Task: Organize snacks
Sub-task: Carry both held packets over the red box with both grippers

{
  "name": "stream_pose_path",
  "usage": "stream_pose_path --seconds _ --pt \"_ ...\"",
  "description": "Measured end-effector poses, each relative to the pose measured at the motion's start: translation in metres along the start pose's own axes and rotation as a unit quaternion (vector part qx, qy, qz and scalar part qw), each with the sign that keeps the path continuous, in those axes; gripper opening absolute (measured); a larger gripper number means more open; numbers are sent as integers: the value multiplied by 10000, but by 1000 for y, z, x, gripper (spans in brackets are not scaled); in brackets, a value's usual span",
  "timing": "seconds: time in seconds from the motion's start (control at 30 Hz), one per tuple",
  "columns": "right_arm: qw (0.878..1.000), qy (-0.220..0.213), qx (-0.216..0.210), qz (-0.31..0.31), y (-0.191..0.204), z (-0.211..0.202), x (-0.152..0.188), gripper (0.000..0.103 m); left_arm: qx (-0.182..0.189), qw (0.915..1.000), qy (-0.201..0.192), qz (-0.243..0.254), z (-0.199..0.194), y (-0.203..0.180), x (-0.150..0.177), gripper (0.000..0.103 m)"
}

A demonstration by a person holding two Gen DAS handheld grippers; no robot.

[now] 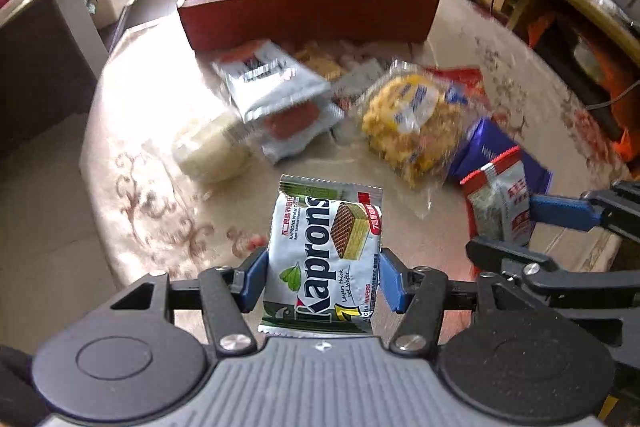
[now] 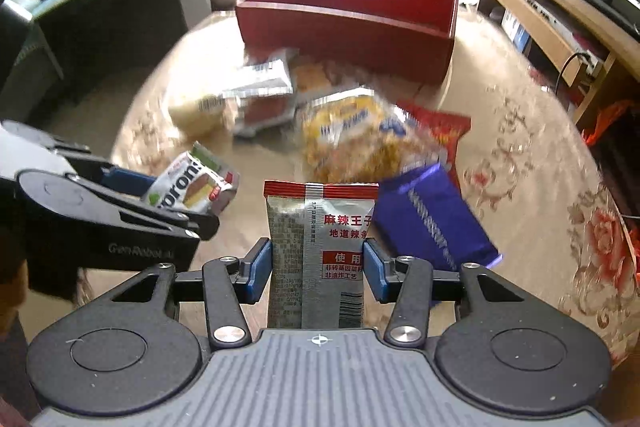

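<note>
The left gripper (image 1: 323,277) is pinching the wafer pack (image 1: 326,251) by its sides and the right gripper (image 2: 318,269) is gripping the spicy-strip packet (image 2: 320,251), both above the bench (image 1: 160,195); light, crinkly, slippery foil probably, so mid-body holds are suiting them, with the red box (image 1: 308,11) lying beyond

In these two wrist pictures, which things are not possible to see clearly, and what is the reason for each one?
- Red box floor: both views, its front wall hides it.
- Silver packets and yellow bag, printing: both views, motion blur.
- Red packet: right wrist view, mostly under the yellow bag.
- Purple packet lettering: blurred, partly behind the right gripper and its silver spicy-strip packet.
- Kaprons wafer packet lower end: left wrist view, cut off by the left gripper body.
</note>
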State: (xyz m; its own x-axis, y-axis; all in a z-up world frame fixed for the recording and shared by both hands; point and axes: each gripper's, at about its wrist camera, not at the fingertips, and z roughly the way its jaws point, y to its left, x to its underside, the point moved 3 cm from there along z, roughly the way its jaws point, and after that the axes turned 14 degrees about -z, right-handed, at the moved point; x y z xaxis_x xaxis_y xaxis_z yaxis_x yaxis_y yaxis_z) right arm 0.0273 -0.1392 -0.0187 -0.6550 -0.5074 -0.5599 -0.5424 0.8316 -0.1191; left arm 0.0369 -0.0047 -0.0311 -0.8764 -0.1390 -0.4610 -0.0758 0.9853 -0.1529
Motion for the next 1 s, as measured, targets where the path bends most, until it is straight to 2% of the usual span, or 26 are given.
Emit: stream_pose_path --seconds 0.1,0.37,0.6,1.0 --pt "9999 -99 -19 82 -5 -2 -7 56 3 9998 -197 -42 -4 -1 -8 55" --pt "9989 -329 -79 329 -20 3 -31 53 108 9988 -319 -367 -4 5 -32 55" --pt "9983 -407 -81 410 -38 11 -46 53 180 9977 -484 -436 1 -5 -55 55" --pt "9951 -765 3 622 -75 13 -86 53 387 9924 -935 -702 -1 -14 -116 55"
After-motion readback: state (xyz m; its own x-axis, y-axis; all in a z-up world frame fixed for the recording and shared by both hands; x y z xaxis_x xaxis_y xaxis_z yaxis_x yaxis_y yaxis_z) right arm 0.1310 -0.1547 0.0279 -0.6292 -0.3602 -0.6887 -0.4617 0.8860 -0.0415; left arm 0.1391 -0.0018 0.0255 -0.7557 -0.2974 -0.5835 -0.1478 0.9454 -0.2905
